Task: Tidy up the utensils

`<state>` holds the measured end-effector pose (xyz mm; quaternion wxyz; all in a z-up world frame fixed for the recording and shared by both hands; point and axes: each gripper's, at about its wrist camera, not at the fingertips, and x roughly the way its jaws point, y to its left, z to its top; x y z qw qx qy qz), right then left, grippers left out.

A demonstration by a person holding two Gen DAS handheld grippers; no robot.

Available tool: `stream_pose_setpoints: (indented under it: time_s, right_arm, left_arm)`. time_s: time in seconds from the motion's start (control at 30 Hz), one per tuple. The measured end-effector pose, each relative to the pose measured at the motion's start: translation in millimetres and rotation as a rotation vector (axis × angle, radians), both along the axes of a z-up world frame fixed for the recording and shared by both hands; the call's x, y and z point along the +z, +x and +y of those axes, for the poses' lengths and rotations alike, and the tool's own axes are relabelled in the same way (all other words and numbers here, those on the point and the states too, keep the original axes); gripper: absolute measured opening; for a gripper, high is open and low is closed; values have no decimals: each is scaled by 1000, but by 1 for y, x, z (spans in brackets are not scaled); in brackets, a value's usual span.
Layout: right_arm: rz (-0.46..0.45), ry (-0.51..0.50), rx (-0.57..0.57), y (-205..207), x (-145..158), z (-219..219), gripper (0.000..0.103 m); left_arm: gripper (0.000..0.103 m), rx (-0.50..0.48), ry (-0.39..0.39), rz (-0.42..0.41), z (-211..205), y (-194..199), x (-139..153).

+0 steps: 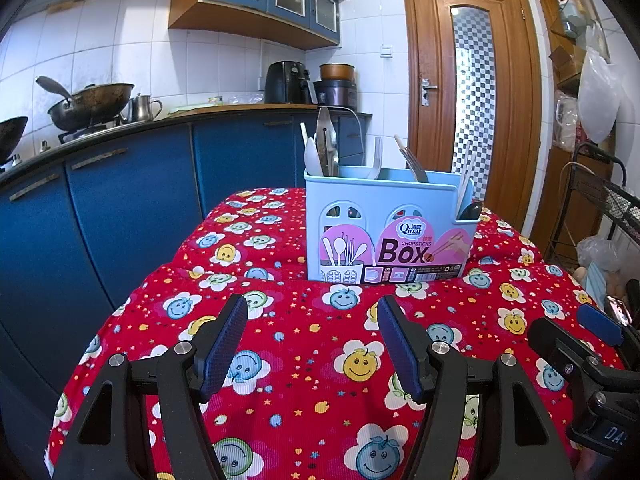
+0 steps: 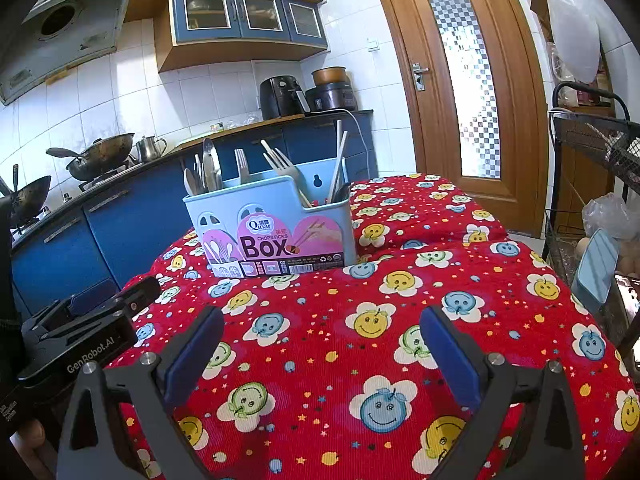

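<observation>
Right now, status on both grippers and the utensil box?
Left gripper open, empty. Right gripper open, empty. Utensil box upright on the red cloth, utensils inside. Nothing in the way.

Left wrist view: low over red tablecloth (image 1: pixel 304 360), facing forward, tilted slightly down; utensil box (image 1: pixel 384 232) near, at 12 o'clock. Right wrist view: same tilt, from further right; box at 11 o'clock, slightly farther. Shared: cloth, box, blue cabinets (image 2: pixel 120 224), wooden door (image 1: pixel 472 92). Each view catches other gripper at frame edge.
</observation>
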<state>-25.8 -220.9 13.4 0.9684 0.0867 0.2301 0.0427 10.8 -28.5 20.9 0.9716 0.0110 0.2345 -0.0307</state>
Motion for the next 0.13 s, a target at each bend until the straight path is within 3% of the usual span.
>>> stream_pose_setpoints:
  time_s: [0.13]
  right_arm:
    - [1,1,0,0,0,0,100]
  left_arm:
    - [69,0,-1,3,0,1,1]
